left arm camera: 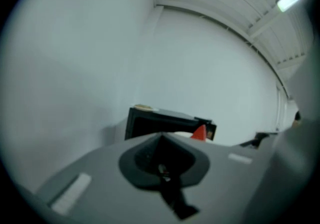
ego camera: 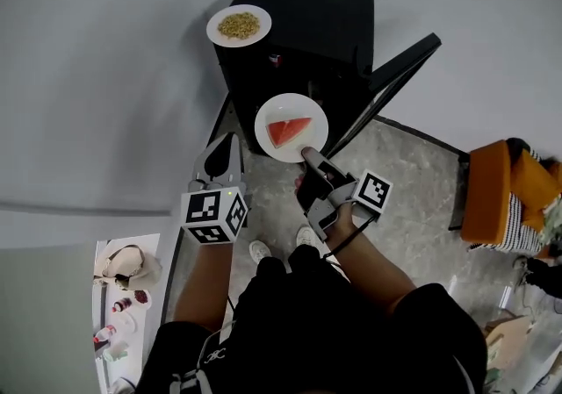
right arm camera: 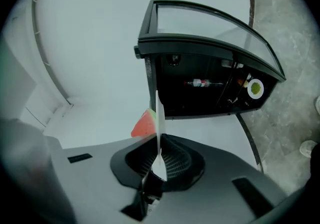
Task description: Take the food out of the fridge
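The right claw [ego camera: 307, 155] is pinched narrow on the rim of a white plate [ego camera: 309, 111] carrying a wedge of watermelon [ego camera: 289, 131]. In the right gripper view that rim shows edge-on as a thin white line clamped between the pads. The left claw [ego camera: 224, 155] is closed with nothing in it, which the left gripper view confirms.

In the head view the plate hangs level in the air in front of the black fridge [ego camera: 316, 24], already outside it. It reaches from the right claw towards 11 o'clock, so the grip sits on the plate's 5 o'clock edge. The fridge door [ego camera: 395, 72] stands swung open towards 3 o'clock.

The relation that matters is plate to fridge top. The top lies at 12 o'clock from the held plate, and a second plate [ego camera: 217, 32] of yellowish grain-like food [ego camera: 239, 25] already occupies its 10 o'clock corner. The bare stretch at 1 o'clock looks like the likely landing spot. The right hand alone bears the load. The left claw sits at 9 o'clock of the plate, close enough to steady it.

The wedge's long flat edge runs roughly 9 to 3 across the plate, and its tip seems to point near 6 o'clock, towards the person. Gripped at one edge only, the plate could tip away from the claw.

The right gripper view shows a bottle [right arm camera: 202, 83] and a small plate of something green [right arm camera: 255, 89] inside the fridge, so the job is probably not finished.
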A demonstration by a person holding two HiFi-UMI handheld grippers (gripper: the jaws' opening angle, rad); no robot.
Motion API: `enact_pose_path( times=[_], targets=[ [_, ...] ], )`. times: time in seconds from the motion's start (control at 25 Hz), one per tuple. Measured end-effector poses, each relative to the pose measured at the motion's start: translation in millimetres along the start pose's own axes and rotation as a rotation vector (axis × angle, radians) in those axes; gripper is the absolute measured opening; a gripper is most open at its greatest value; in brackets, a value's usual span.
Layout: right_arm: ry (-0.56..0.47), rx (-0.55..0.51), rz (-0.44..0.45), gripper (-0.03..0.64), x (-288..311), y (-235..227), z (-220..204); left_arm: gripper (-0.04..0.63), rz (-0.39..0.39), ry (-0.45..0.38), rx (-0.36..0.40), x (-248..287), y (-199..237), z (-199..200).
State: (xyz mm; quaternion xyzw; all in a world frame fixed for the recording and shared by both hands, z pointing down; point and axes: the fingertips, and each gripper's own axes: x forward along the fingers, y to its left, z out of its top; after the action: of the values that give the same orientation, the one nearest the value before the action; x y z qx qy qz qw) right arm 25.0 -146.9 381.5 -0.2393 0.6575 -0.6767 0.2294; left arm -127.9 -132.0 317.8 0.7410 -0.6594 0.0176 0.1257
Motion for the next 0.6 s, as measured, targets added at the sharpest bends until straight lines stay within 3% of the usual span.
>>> enact_pose_path(
  times=[0.32,0.6],
  targets=[
    [-0.064,-0.048,0.065,0.014,13.1,50.0,30.1,0.002,-0.053,-0.028,-0.013,-8.3,-33.2,19.8],
    [-0.195,-0.070,0.087,0.014,42.7,78.6,81.1,0.002,-0.052,-0.043,0.002,-23.7,-36.2,34.0]
  ],
)
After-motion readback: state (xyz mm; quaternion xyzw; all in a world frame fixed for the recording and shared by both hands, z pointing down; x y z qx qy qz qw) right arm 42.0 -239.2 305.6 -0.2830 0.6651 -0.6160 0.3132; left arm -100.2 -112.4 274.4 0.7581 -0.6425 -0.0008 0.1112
